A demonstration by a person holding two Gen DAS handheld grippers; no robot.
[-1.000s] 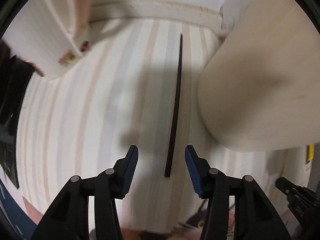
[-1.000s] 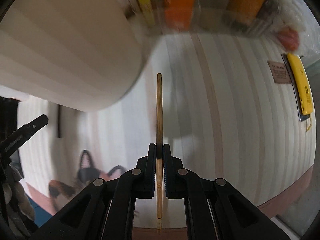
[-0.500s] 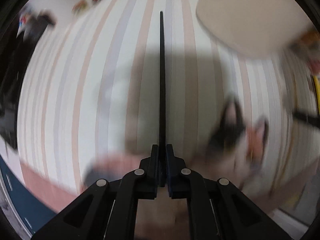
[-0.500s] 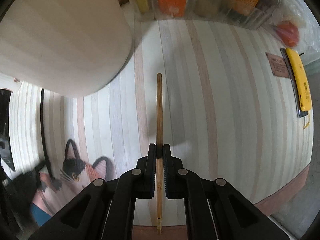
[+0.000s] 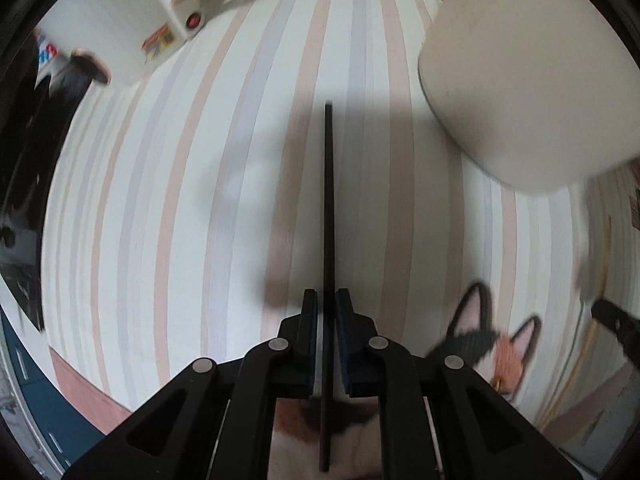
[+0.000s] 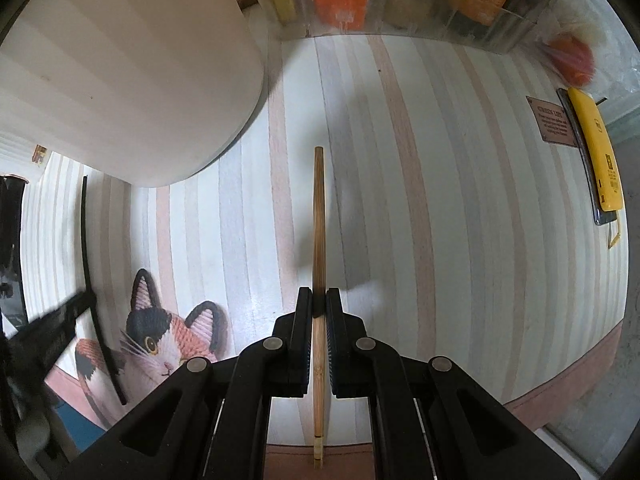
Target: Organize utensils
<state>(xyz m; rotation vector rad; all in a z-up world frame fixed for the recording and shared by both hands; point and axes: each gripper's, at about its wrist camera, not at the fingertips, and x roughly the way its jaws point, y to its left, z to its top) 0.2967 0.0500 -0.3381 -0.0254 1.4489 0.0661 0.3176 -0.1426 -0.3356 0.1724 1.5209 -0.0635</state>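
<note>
My left gripper [image 5: 327,300] is shut on a thin black chopstick [image 5: 328,200], which runs straight ahead above the striped tablecloth [image 5: 180,200]. My right gripper [image 6: 319,298] is shut on a bamboo chopstick [image 6: 319,216], also lifted off the cloth and pointing away from me. In the right wrist view the black chopstick [image 6: 86,248] and the blurred left gripper [image 6: 52,328] appear at the far left. A tall cream cylindrical holder [image 5: 532,80] stands at the upper right of the left wrist view, and the same holder [image 6: 120,68] fills the upper left of the right wrist view.
A cat-face mat [image 6: 160,340] lies near the table's front edge. A clear bin of packets [image 6: 400,8] stands at the back. A yellow device [image 6: 596,148] and a small brown card [image 6: 554,120] lie at the right. A white box [image 5: 132,20] sits back left.
The left gripper closed on the black chopstick that lay on the cloth and lifted it. The right gripper kept the bamboo chopstick and moved slightly away from the holder.
</note>
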